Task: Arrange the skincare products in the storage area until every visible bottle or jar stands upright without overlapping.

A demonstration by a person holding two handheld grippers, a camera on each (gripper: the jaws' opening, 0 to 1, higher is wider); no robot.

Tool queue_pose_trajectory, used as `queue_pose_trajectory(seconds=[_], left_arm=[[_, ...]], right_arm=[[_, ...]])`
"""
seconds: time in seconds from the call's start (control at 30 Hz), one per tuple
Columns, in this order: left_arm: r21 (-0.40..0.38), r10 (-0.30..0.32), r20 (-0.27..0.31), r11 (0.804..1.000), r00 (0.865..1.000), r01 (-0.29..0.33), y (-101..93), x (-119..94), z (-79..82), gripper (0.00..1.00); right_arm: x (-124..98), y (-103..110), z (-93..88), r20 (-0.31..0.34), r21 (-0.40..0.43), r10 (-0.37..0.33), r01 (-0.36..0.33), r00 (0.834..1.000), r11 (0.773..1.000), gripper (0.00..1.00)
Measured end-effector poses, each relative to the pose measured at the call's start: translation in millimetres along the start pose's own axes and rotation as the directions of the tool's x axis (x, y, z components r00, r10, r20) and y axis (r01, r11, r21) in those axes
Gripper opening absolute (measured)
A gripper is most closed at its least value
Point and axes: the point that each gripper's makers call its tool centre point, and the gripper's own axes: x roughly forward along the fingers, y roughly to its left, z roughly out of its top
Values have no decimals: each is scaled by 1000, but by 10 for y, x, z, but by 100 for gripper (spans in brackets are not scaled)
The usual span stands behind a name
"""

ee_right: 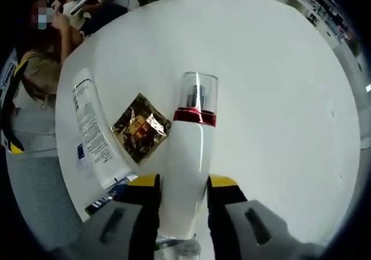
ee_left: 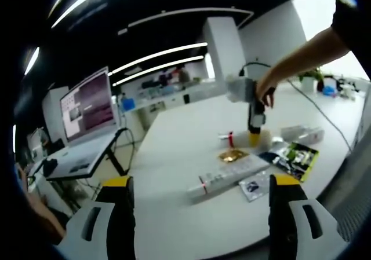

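**Right gripper clamps a lying bottle to stand it up**

In the left gripper view, the left gripper (ee_left: 200,213) waits with jaws wide apart and nothing between them; ahead lies a white tube (ee_left: 227,176), beyond it the right gripper (ee_left: 255,125) reaches down.

In the right gripper view, the jaws pinch the white bottle (ee_right: 188,156), clear cap pointing away, probably to right it. A gold sachet (ee_right: 141,127) lies just left.
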Motion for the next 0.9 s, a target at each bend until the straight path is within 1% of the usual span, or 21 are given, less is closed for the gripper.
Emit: queue_pose_trajectory(seconds=[0.03, 0.2, 0.23, 0.27, 0.37, 0.5, 0.67, 0.7, 0.77, 0.87, 0.9], left_arm=[[-1, 0, 1, 1000, 1000, 0, 1, 0, 1, 94], [0, -2, -1, 1000, 1000, 2, 1, 1, -6, 93], [-1, -4, -2, 1000, 1000, 4, 0, 1, -8, 93], [-1, -5, -1, 1000, 1000, 5, 0, 1, -8, 93], [0, -5, -4, 1000, 1000, 5, 2, 1, -13, 93], [2, -5, -6, 1000, 1000, 5, 5, 2, -16, 93], [6, 2, -1, 1000, 1000, -2, 31, 1, -1, 94], [3, -3, -5, 1000, 1000, 3, 24, 2, -8, 94], [7, -1, -10, 1000, 1000, 1, 31, 3, -14, 94], [6, -2, -13, 1000, 1000, 2, 35, 4, -15, 94], [7, -1, -13, 1000, 1000, 1, 35, 4, -15, 94]], right_arm=[[4, -25, 11, -7, 4, -3, 3, 1000, 1000, 31], [1, -19, -10, -23, 9, -13, 13, 1000, 1000, 30], [0, -7, -16, -28, -15, -17, 16, 999, 1000, 30], [0, 6, -12, -24, -42, -13, 12, 1000, 999, 30], [-6, 46, -14, -10, -72, -12, 11, 1000, 997, 28], [-11, 39, -13, -2, -62, -15, 15, 1000, 998, 27], [-25, 41, -11, 18, -12, -20, 20, 1000, 1000, 27], [-27, 64, -43, 3, 42, -8, 8, 1000, 999, 27], [-30, 88, -47, 13, 60, 15, -16, 1000, 998, 27], [-45, 100, -45, 51, 143, 42, -49, 998, 988, 26], [-51, 91, -35, 79, 182, 54, -67, 995, 981, 26]])
